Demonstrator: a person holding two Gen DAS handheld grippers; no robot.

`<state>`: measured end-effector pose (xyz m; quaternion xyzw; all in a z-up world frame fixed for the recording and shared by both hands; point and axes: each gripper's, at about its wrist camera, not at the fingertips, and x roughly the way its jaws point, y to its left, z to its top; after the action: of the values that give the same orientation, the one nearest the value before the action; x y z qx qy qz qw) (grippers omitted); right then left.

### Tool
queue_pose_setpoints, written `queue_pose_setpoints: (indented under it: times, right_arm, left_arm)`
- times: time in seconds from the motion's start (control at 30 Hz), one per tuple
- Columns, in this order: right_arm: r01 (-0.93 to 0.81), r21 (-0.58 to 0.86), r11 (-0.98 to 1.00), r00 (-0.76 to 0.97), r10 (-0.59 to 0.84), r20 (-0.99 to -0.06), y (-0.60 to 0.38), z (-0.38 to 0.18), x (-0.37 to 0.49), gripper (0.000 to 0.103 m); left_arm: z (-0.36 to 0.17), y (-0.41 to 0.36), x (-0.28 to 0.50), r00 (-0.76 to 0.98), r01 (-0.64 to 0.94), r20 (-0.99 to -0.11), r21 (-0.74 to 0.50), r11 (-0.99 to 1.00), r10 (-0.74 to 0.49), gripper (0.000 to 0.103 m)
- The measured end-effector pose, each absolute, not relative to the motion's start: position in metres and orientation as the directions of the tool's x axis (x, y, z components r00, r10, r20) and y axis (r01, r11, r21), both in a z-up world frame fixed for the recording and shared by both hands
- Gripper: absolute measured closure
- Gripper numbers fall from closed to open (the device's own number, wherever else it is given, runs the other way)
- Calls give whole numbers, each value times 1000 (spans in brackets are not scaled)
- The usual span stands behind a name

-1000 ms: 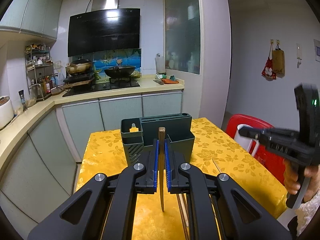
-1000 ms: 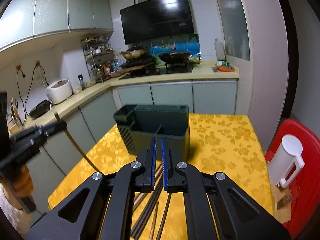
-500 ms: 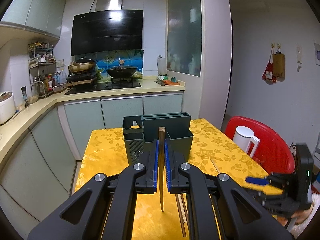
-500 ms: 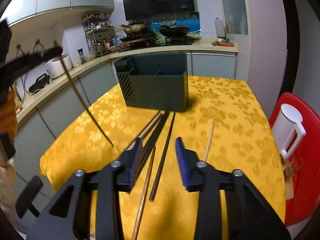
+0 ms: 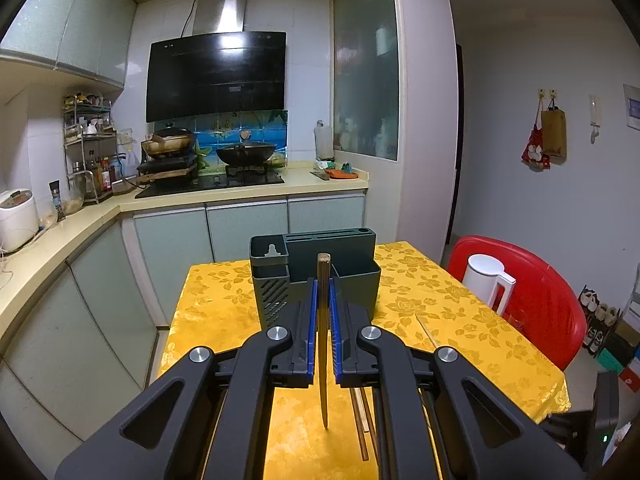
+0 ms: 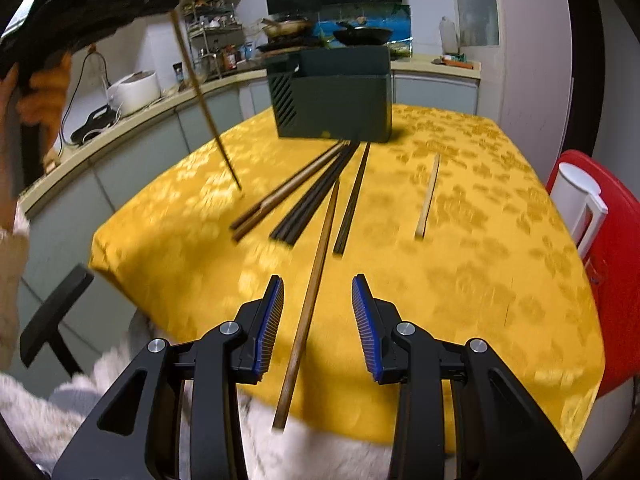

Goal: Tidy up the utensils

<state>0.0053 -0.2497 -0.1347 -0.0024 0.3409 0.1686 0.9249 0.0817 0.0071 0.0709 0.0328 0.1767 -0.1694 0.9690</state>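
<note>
My left gripper is shut on a brown wooden chopstick, held upright above the yellow table, in front of the dark green utensil holder. The right wrist view shows that chopstick hanging from the left gripper at upper left. My right gripper is open low over the table's near edge, its fingers either side of a long brown chopstick lying on the cloth. Several brown and black chopsticks and a pale one lie before the holder.
The table has a yellow flowered cloth. A red chair with a white kettle stands at its right. Kitchen counters and cabinets run along the left and back. A black stool is at lower left.
My right gripper has opened wide and dropped low toward the near table edge, now straddling a brown chopstick. My left gripper has kept hold of its chopstick and risen slightly.
</note>
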Motion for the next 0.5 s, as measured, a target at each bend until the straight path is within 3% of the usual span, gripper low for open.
queue_pose_setpoints:
  times: [0.3,0.5]
  right_arm:
    - [-321,112,941,641,302,-705,-236,-168,-19,70]
    - [-288,142,947,630,299,-717,-241,-175,-18,79]
  left_arm:
    - [72,10,78,882,337,-349,-4,941,-318,97]
    - [73,12,77,882,335,-348,-7,942,-317,97]
